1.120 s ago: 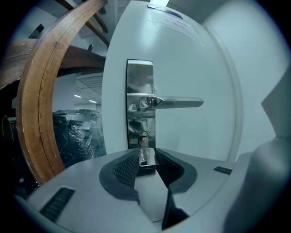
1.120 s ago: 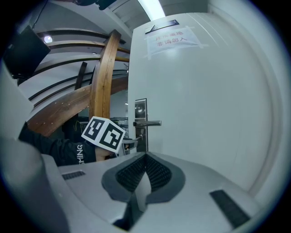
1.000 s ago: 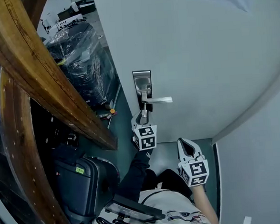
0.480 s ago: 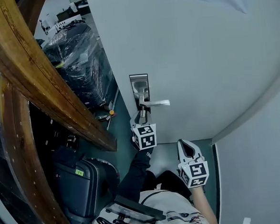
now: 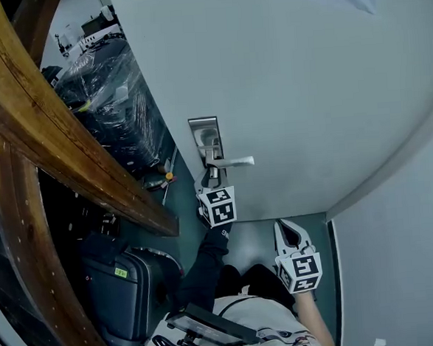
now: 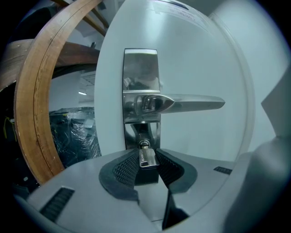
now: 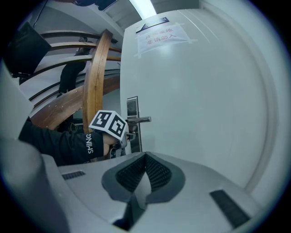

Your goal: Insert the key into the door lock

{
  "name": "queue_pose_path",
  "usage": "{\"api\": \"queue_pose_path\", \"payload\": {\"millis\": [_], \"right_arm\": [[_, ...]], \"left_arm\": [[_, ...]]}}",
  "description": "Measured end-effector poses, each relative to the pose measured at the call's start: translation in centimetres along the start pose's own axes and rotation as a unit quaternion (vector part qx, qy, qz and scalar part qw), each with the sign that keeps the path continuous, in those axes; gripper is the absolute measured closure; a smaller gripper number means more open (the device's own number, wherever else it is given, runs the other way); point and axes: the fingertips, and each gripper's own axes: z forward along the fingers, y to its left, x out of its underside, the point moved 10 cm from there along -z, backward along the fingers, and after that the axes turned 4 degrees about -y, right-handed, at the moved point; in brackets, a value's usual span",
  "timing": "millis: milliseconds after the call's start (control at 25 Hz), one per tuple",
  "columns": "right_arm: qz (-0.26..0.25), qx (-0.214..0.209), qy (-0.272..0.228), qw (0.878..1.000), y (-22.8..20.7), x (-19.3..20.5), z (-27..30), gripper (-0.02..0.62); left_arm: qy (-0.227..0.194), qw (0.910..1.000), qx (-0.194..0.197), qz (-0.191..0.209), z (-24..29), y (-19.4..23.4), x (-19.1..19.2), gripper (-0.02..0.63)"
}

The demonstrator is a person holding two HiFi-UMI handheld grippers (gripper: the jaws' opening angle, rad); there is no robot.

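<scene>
A steel lock plate (image 6: pixel 141 91) with a lever handle (image 6: pixel 191 103) sits on the white door (image 5: pixel 307 88). In the left gripper view my left gripper (image 6: pixel 146 163) is shut on a small silver key (image 6: pixel 146 157), whose tip sits in the keyhole (image 6: pixel 143 145) below the handle. In the head view the left gripper (image 5: pixel 212 178) is pressed up under the handle (image 5: pixel 230 162). My right gripper (image 5: pixel 287 230) hangs lower right, away from the door, its pads closed together with nothing between them (image 7: pixel 144 170).
A curved wooden beam (image 5: pixel 59 150) crosses at the left. Plastic-wrapped goods (image 5: pixel 108 102) stand beyond the door's edge. A dark suitcase (image 5: pixel 124 286) sits on the floor at lower left. A printed paper notice (image 7: pixel 163 34) is taped high on the door.
The door with its lock plate has swung leftward in the head view, and my left gripper went with it, staying at the keyhole. The right gripper has barely moved.
</scene>
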Motion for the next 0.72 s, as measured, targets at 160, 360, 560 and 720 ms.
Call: {"api": "queue_pose_path", "payload": {"millis": [160, 360, 560, 720], "right_arm": [[0.008, 0.01, 0.006, 1.0, -0.3, 0.4, -1.0, 0.589], [0.018, 0.011, 0.012, 1.0, 0.0, -1.3, -2.4, 0.589], [0.016, -0.004, 0.006, 1.0, 1.3, -7.0, -3.2, 0.589], [0.01, -0.024, -0.011, 1.0, 2.8, -12.4, -3.0, 0.589]], "left_arm": [[-0.004, 1.0, -0.002, 0.004, 0.4, 0.1, 0.2, 0.488], [0.024, 0.9996, 0.016, -0.002, -2.0, 0.3, 0.6, 0.486], [0.011, 0.999, 0.034, -0.027, -11.4, -0.3, -0.3, 0.488], [-0.023, 0.9983, 0.054, -0.003, -17.8, -0.9, -5.1, 0.601]]}}
